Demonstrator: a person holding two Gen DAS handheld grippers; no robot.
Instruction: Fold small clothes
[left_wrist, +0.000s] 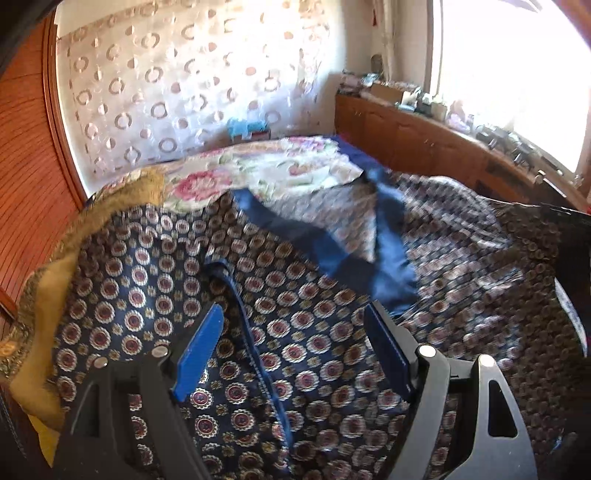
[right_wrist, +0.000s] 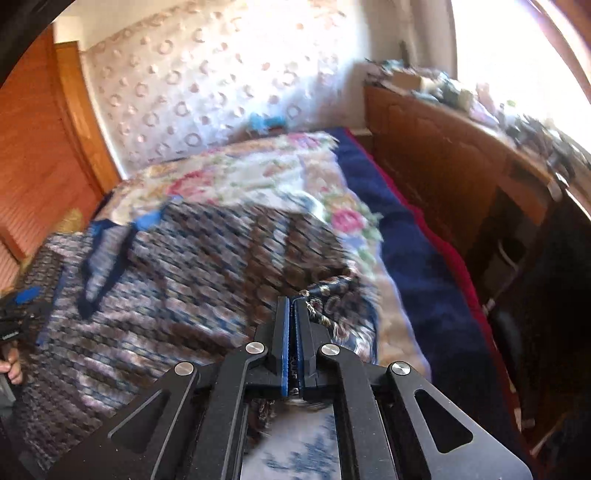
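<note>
A dark blue garment (left_wrist: 155, 295) with a red and white medallion print and plain blue trim lies spread on the bed. My left gripper (left_wrist: 295, 314) is open above it, its blue pads apart, with a blue seam running between them. In the right wrist view the same garment (right_wrist: 192, 266) is blurred by motion. My right gripper (right_wrist: 291, 302) is shut on a bunched edge of the garment at its right side. The left gripper (right_wrist: 22, 302) shows at the far left of the right wrist view.
A floral bedspread (left_wrist: 236, 173) covers the bed over a dark blue blanket (right_wrist: 413, 251). A mustard cloth (left_wrist: 55, 280) lies at the left. A wooden cabinet (left_wrist: 424, 140) with clutter runs along the right under a bright window. A patterned curtain (left_wrist: 166, 92) hangs behind.
</note>
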